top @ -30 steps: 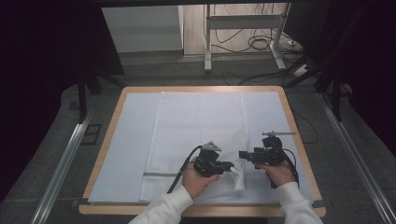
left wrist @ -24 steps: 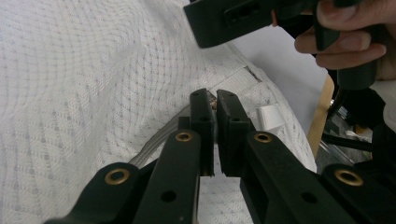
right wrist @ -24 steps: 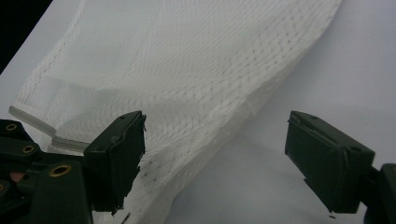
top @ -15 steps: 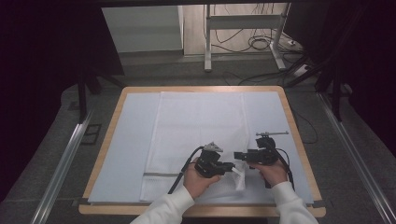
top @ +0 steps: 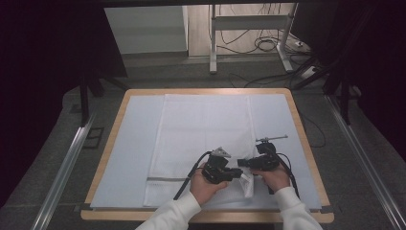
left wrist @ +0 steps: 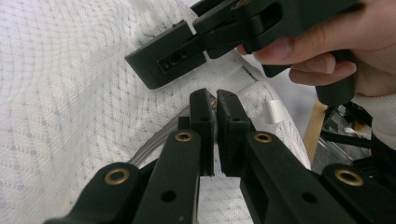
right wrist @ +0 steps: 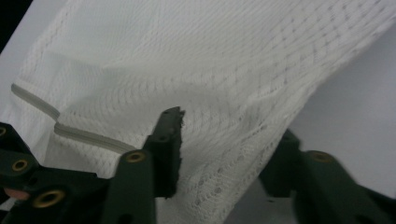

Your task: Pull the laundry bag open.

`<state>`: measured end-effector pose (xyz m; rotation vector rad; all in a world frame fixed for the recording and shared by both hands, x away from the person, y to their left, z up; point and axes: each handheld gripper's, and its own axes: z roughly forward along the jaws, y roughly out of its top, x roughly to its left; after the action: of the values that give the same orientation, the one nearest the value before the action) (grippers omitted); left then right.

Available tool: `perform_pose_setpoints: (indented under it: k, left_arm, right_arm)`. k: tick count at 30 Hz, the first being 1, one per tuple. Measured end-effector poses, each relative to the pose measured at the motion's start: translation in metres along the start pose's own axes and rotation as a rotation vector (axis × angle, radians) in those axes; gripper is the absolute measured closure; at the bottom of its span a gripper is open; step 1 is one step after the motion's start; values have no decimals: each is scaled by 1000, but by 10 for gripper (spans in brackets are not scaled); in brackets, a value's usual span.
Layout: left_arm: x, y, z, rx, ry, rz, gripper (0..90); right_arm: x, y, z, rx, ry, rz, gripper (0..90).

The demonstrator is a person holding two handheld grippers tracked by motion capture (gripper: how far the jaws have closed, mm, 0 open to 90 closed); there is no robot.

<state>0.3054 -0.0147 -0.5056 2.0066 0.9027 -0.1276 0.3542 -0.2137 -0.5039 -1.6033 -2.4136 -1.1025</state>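
One white cloth (top: pixel 203 134) on the surface (top: pixel 306 143), a wood-edged board w/ a pale blue sheet over it. Cloth is a long rectangle, open waffle/mesh weave, one grey stripe (top: pixel 165 179) across near the person's end. Its near right corner (top: pixel 246 184) is lifted & bunched up between the two tools; rest lies flat.

Two hand-held grippers, both black plastic w/ brass rivets, one per hand, white sleeves at bottom of the high view.

Left hand-held gripper (left wrist: pixel 215 100): jaws nearly together, thin slit betw. them, pinching a fold of the cloth at the tips. Grey three-cornered plate (top: pixel 221 152) on top, cable (top: pixel 189 177) trailing back toward the person. In the high view it sits at (top: pixel 239 172), pointing right.

Right hand-held gripper (right wrist: pixel 229 126): jaws wide apart, cloth edge draped betw. them, left jaw pressing into the weave, right jaw under/behind the fabric & blurry. Not closed on it. In the high view (top: pixel 242 164) it points left, tips just beside the left one's.

Left gripper view: small white tag (left wrist: pixel 275 111) at the cloth hem; right hand (left wrist: pixel 327 42) w/ fingers round its handle. Right gripper view: pale ribbed hem strip (right wrist: pixel 70 130) running along the cloth.
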Motion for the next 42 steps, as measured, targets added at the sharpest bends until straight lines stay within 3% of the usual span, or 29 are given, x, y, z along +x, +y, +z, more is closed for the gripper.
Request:
perform_pose_setpoints:
  k: [4, 7, 16, 29, 42]
  left_arm:
    - [0, 0, 3, 6, 1, -3, 868]
    - [0, 0, 5, 9, -1, -1, 868]
    - [2, -1, 7, 20, -5, -15, 868]
    - [13, -5, 10, 34, -30, -68, 868]
    - [17, -8, 10, 37, -33, -71, 869]
  right_arm:
    - [0, 0, 1, 28, 15, -20, 808]
    - [0, 0, 1, 39, 27, -25, 874]
    - [-3, 0, -2, 31, 48, -36, 882]
    - [-5, -2, -4, 29, 58, -45, 884]
    - [-6, -4, -7, 34, 82, -64, 885]
